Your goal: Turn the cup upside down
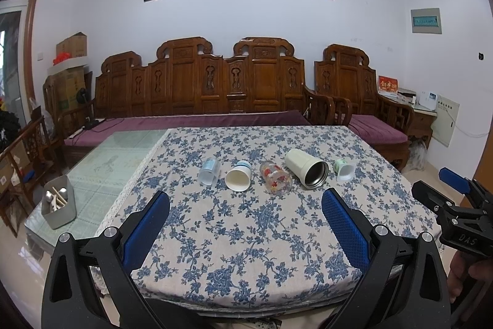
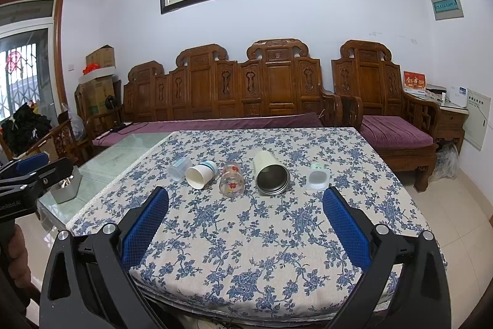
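Cups lie in a row across the middle of the table point(image 1: 262, 252), all five on their sides on the blue-flowered cloth: a clear plastic cup point(image 1: 209, 171) at the left, a white paper cup point(image 1: 238, 179), a flower-printed glass point(image 1: 275, 181), a cream steel-lined tumbler point(image 1: 306, 168), and a small green-and-white pot point(image 1: 345, 169) at the right. Their mouths face roughly toward us.

From the left wrist view we see a grey utensil bin point(image 1: 59, 207) on the bare glass at the table's left, with its contents showing; the right wrist view catches only a corner of that bin point(image 2: 66, 187) behind the other tool. The right wrist view looks straight into the tumbler point(image 2: 271, 176), so its dark inside hides most of its body. The clear plastic cup point(image 2: 178, 168) is hard to make out there, faint against the cloth.

Our left gripper point(image 1: 245, 221) hovers over the near edge of the table, fingers spread wide and holding nothing. Our right gripper point(image 2: 245, 221) sits likewise, fingers wide apart, well short of the cups. Each tool shows at the edge of the other's view, cut off by the frame.
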`<state>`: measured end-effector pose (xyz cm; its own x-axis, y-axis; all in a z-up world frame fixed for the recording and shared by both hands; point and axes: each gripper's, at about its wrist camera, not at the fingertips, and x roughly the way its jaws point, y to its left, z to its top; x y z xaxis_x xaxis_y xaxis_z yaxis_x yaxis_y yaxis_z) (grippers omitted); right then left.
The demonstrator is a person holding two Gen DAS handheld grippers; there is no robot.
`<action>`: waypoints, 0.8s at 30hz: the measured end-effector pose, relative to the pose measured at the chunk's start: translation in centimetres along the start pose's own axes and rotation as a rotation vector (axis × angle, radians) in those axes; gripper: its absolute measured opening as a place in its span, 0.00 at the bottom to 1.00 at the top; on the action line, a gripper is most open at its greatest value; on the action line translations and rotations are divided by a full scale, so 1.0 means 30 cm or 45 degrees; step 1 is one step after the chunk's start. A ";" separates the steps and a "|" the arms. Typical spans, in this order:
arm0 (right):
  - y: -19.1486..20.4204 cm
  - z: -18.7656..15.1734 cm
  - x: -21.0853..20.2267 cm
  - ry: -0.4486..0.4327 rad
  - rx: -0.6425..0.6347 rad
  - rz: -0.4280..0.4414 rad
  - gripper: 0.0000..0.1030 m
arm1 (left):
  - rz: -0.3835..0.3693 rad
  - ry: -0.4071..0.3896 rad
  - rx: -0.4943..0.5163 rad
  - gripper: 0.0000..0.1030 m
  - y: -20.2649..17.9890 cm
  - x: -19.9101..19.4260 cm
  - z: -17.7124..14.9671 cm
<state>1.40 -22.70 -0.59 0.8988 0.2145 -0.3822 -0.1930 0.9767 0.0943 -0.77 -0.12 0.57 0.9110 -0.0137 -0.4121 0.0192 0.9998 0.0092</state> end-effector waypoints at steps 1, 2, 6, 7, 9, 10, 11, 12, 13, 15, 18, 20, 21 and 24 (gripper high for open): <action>0.001 0.000 -0.001 -0.001 0.000 0.000 0.98 | 0.000 0.000 0.000 0.92 0.000 0.000 0.000; -0.001 0.001 0.000 -0.002 0.001 -0.001 0.98 | 0.000 0.001 0.000 0.92 0.000 0.000 0.000; 0.000 -0.002 0.001 0.000 0.002 0.000 0.98 | -0.001 0.001 -0.001 0.92 0.001 0.000 -0.001; 0.003 -0.003 0.001 0.002 0.001 0.001 0.98 | -0.001 0.001 -0.001 0.92 0.000 0.000 -0.001; -0.001 -0.002 -0.003 0.001 0.001 0.000 0.98 | 0.000 0.004 0.000 0.92 -0.001 0.002 -0.002; -0.001 -0.003 -0.002 0.002 0.003 0.000 0.98 | -0.002 0.006 0.001 0.92 -0.002 0.002 0.000; -0.005 -0.004 0.003 0.004 0.004 0.000 0.98 | -0.003 0.010 0.002 0.92 -0.002 0.003 0.000; -0.006 -0.006 0.005 0.007 0.006 0.000 0.98 | -0.003 0.015 0.002 0.92 -0.002 0.007 -0.001; -0.010 -0.009 0.010 0.009 0.008 0.000 0.98 | -0.004 0.021 0.002 0.92 -0.002 0.011 -0.001; -0.019 -0.016 0.020 0.021 0.016 0.000 0.98 | -0.007 0.036 0.000 0.92 0.002 0.023 -0.006; -0.033 -0.029 0.043 0.039 0.026 0.004 0.98 | -0.015 0.069 0.003 0.92 0.005 0.052 -0.011; -0.042 -0.034 0.069 0.058 0.030 0.006 0.98 | -0.024 0.098 0.016 0.92 0.005 0.080 -0.015; -0.046 -0.038 0.083 0.068 0.030 0.010 0.98 | -0.026 0.111 0.025 0.92 0.004 0.095 -0.017; -0.059 -0.037 0.133 0.093 0.019 0.010 0.98 | -0.041 0.149 0.058 0.92 0.001 0.141 -0.016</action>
<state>4.88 -23.56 -3.30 0.8661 0.2231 -0.4473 -0.1938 0.9748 0.1109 2.89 -0.13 -1.63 0.8555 -0.0413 -0.5161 0.0689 0.9970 0.0345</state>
